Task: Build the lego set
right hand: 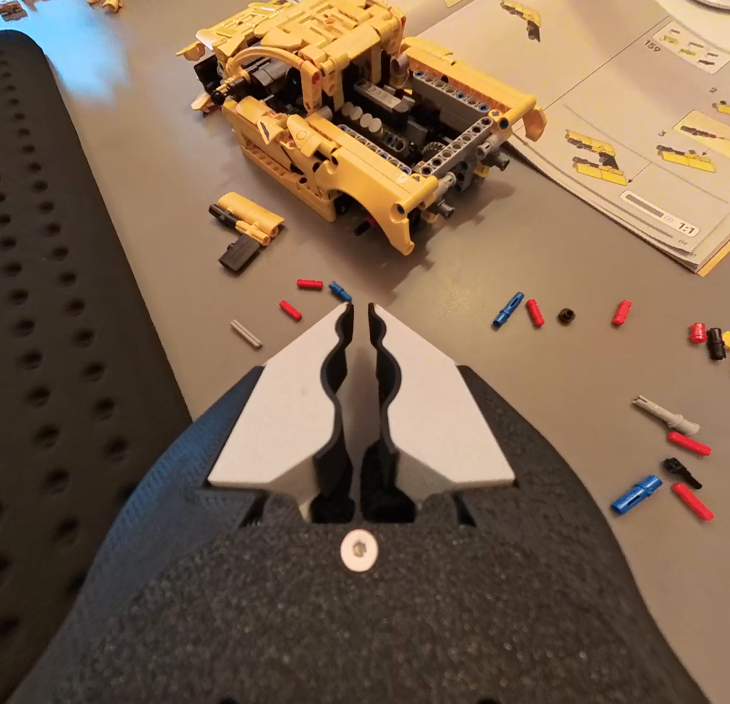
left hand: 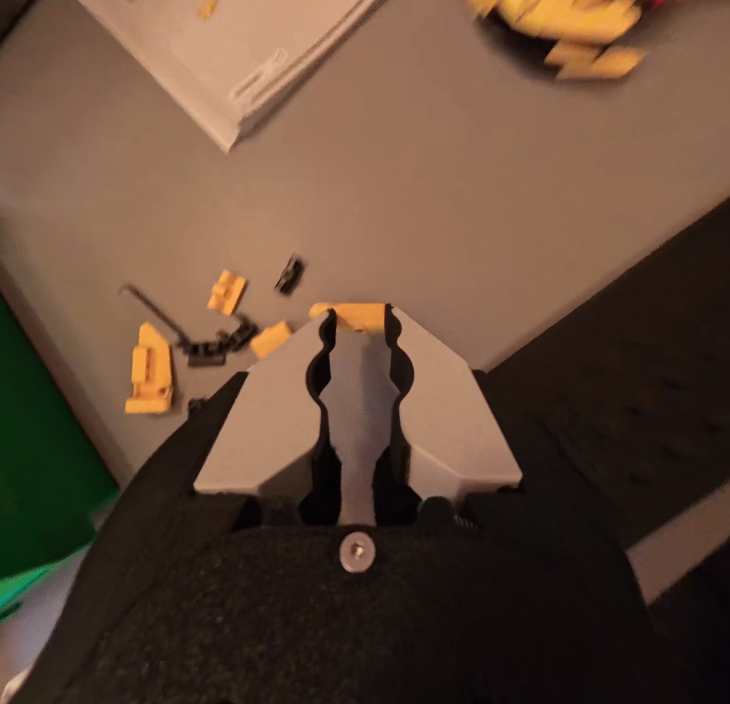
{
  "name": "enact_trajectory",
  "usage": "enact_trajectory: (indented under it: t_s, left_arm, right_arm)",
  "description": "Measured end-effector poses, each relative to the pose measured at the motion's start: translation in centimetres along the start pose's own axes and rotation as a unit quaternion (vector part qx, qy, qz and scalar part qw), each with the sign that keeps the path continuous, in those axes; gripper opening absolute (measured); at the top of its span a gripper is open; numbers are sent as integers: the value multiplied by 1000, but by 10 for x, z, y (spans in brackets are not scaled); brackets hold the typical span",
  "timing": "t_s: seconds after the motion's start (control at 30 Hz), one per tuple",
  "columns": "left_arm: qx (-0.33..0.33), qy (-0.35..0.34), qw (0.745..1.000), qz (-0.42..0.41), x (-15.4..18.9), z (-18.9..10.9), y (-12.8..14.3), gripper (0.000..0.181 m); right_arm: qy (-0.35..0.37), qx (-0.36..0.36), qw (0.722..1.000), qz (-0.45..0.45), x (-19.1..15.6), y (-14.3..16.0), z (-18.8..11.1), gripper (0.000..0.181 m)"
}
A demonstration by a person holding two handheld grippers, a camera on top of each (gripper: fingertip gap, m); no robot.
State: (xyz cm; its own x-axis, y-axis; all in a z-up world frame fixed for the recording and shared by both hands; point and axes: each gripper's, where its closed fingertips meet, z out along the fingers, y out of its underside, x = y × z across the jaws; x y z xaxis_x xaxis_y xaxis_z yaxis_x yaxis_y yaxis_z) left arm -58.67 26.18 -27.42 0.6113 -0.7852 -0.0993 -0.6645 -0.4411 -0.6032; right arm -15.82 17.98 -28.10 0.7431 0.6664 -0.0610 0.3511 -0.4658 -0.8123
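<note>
My left gripper is shut on a small yellow piece and holds it between its tips above the grey table. Loose yellow pieces and black pieces lie to its left. The partly built yellow car stands on the table ahead of my right gripper, whose jaws are nearly together with nothing between them. The car also shows blurred at the top right of the left wrist view. A small yellow and black sub-assembly lies left of the car.
The open instruction booklet lies right of the car and shows in the left wrist view. Red pins, blue pins, grey pins and black pins are scattered around my right gripper. A dark perforated surface is at left. Some 45 cm of space lies between my two pairs of fingers.
</note>
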Motion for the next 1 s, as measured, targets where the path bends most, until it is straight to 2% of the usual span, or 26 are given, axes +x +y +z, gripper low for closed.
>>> enact_trajectory:
  t_s: [0.07, 0.1, 0.17, 0.23, 0.33, 0.4, 0.47, 0.6, 0.73, 0.87, 1.0]
  left_arm:
    - [53, 42, 998, 3, 30, -6, -40, 24]
    - [87, 83, 993, 7, 55, -6, -66, 24]
    - [139, 170, 975, 18, 119, 3, -116, 24]
    - [155, 236, 959, 30, 187, 24, -154, 24]
    - [129, 298, 944, 49, 272, 63, -183, 24]
    - [98, 300, 945, 83, 303, 86, -187, 24]
    - [82, 295, 946, 111, 321, 102, -188, 24]
    - [59, 278, 949, 137, 333, 118, -186, 24]
    - [48, 266, 953, 139, 337, 127, -187, 24]
    - [49, 263, 953, 141, 341, 130, -188, 24]
    - [53, 260, 954, 135, 341, 130, -190, 28]
  right_arm:
    - [3, 1, 1000, -1, 1, -1, 0, 6]
    - [6, 2, 1000, -1, 2, -1, -1, 6]
    - [8, 10, 1000, 0, 2, -3, -3, 6]
    - [18, 22, 1000, -2, 5, -8, -6, 7]
    - [19, 38, 999, 2, 6, -12, -10, 7]
    - [19, 44, 999, 2, 6, -14, -12, 7]
    - [19, 49, 999, 0, 5, -15, -14, 7]
    - [21, 36, 999, 0, 7, -10, -10, 9]
    - [22, 0, 1000, -5, 8, 0, 7, 26]
    - [47, -14, 998, -40, 12, -6, 21, 23]
    - [57, -63, 995, -54, 13, 3, 32, 17]
